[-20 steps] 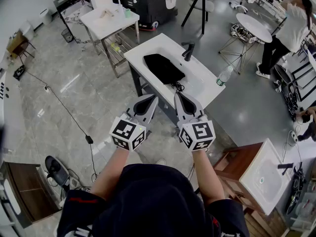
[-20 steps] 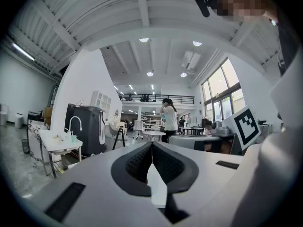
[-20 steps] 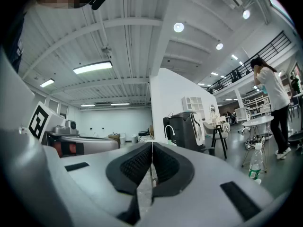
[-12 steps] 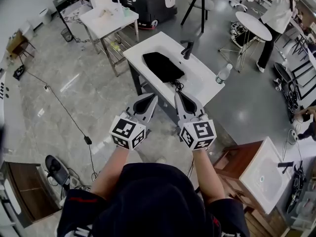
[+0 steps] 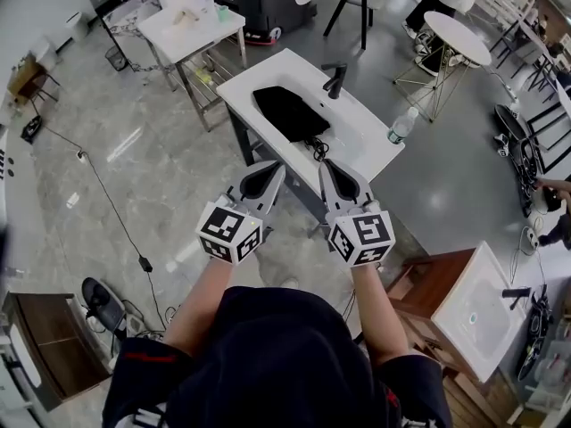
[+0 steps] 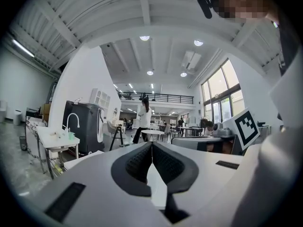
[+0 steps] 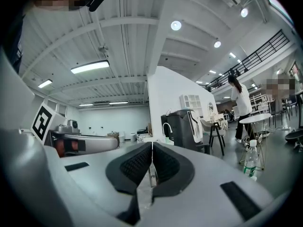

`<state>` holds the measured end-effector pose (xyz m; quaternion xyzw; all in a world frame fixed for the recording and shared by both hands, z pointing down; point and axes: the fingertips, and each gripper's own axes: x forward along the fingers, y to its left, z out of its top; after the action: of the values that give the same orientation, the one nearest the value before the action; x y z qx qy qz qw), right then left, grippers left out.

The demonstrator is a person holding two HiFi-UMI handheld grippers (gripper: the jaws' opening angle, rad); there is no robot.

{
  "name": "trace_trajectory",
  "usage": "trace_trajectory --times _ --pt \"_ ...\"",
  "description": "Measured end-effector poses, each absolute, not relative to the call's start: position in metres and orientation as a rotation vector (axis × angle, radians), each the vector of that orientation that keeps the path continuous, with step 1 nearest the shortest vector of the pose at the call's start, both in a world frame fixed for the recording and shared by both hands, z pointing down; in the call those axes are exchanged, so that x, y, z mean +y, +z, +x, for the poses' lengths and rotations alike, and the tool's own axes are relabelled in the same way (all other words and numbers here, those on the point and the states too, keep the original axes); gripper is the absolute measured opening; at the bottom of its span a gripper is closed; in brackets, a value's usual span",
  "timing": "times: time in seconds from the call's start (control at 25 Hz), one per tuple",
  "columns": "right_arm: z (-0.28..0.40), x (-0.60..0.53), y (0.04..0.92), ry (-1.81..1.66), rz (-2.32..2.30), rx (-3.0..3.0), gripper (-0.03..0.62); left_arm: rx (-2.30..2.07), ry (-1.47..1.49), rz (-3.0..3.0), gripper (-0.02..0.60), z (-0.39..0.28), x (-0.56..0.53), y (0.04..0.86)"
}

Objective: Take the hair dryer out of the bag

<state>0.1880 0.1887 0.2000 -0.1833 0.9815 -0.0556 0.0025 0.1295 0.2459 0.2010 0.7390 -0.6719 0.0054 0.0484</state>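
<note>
We held our left tool (image 5: pixel 268 175) level, its two jaws pressed together with nothing between them. Ahead of it, well apart, the flat black fabric bag (image 5: pixel 287 112) lay on the white rectangular table (image 5: pixel 370 145). The hair dryer itself we could not see. Our right tool (image 5: pixel 332 175) was also closed and empty. A clear plastic bottle (image 5: pixel 401 127) stood at the table's right edge.

Left gripper (image 6: pixel 151 144): pointed level, jaws closed tip to tip, nothing between the pads.
Marker cube (image 6: pixel 247 126): sat at the right edge.
White table (image 6: pixel 57 141): stood at the left, with a curved tap on it.
Person (image 6: pixel 143 119): stood far off, behind a round table (image 6: pixel 152 132).
</note>
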Motion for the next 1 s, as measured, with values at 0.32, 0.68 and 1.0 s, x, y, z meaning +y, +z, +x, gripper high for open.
trace_trajectory --times 0.32,0.68,1.0 --pt "0.169 0.171 0.211 -0.198 -0.597 3.094 0.035 -2.005 0.023 2.267 0.015 0.113 0.223 0.210" --pt "0.124 0.136 0.218 -0.215 -0.649 3.112 0.035 -1.910 -0.051 2.273 0.015 0.069 0.184 0.213" --pt "0.071 0.101 0.227 -0.217 -0.710 3.138 0.035 -1.847 -0.031 2.289 0.015 0.016 0.144 0.224"
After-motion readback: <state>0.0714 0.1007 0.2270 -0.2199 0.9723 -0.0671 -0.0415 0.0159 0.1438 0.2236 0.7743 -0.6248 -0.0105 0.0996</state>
